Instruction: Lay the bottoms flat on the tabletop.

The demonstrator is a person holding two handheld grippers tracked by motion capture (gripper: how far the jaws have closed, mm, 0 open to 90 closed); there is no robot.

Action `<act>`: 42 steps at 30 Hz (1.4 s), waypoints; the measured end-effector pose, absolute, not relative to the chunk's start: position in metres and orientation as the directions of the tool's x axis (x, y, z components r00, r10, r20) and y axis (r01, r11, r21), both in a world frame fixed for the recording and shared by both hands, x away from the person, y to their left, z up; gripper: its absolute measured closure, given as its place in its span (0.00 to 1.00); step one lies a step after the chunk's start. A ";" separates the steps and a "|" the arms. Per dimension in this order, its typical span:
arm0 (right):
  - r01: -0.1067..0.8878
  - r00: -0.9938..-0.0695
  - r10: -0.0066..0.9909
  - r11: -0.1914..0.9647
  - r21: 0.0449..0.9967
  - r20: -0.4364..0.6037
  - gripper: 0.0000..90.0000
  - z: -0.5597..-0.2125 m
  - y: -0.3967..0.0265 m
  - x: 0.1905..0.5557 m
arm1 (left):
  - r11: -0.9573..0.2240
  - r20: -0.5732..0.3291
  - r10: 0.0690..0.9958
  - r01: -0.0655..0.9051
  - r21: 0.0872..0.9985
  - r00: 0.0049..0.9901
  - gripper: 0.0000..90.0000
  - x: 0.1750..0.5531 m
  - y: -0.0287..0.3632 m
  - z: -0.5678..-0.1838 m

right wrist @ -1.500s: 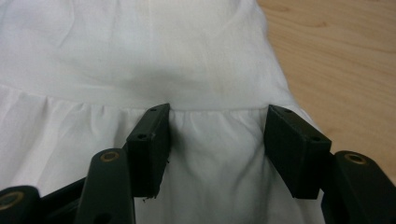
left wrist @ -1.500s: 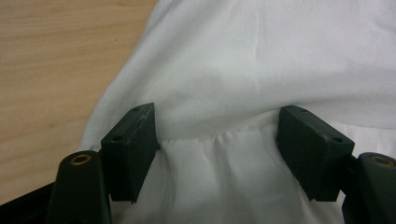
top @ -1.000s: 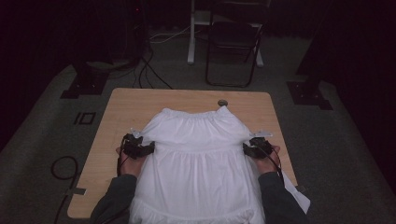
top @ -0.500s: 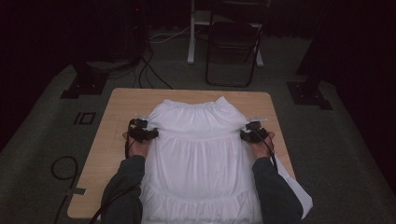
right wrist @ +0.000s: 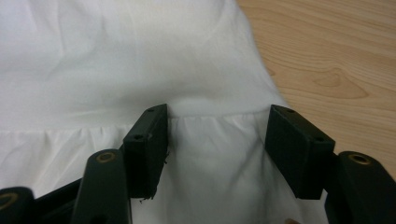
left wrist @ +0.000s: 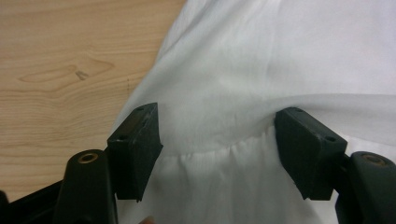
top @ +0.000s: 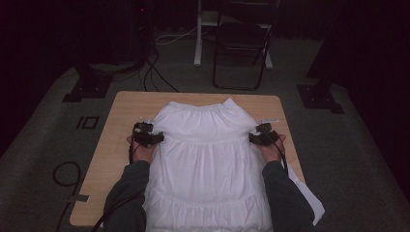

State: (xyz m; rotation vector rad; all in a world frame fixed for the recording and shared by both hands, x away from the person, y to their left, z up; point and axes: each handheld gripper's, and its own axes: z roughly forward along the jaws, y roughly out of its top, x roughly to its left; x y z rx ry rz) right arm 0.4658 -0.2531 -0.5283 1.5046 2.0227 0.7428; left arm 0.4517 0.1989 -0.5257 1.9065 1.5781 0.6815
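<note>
A white tiered skirt [top: 205, 159] lies spread flat down the middle of the wooden worktop [top: 121, 116], waistband at the far end and hem hanging over the near edge. The left gripper [top: 146, 137] sits at the skirt's left edge and the right gripper [top: 263, 136] at its right edge, both level with the upper gathered seam [left wrist: 219, 147]; in each gripper view the jaws stand apart, released, straddling that seam. To smooth or fold well, both should probably close on the fabric edge evenly and move together. Bare wood flanks the skirt, wider on its left; little room remains beyond the waistband.
</note>
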 end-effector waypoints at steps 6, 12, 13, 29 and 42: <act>0.668 -0.262 0.963 0.230 0.707 -0.066 0.41 -0.522 -0.257 0.445 | -0.156 0.016 0.977 0.655 0.739 0.214 0.38 0.427 0.205 -0.508; 0.655 -0.311 0.947 0.273 0.705 -0.078 0.41 -0.520 -0.259 0.414 | -0.181 0.009 0.965 0.642 0.745 0.262 0.38 0.395 0.215 -0.499; 0.651 -0.320 0.943 0.285 0.704 -0.085 0.41 -0.519 -0.259 0.409 | -0.182 0.006 0.964 0.641 0.746 0.267 0.38 0.389 0.218 -0.498; 0.598 -0.446 0.884 0.412 0.688 -0.141 0.41 -0.521 -0.258 0.328 | -0.130 -0.023 0.975 0.656 0.743 0.219 0.43 0.295 0.278 -0.498; 0.619 -0.433 0.889 0.413 0.668 -0.148 0.41 -0.532 -0.282 0.284 | -0.131 -0.011 0.982 0.725 0.676 0.188 0.50 0.216 0.297 -0.523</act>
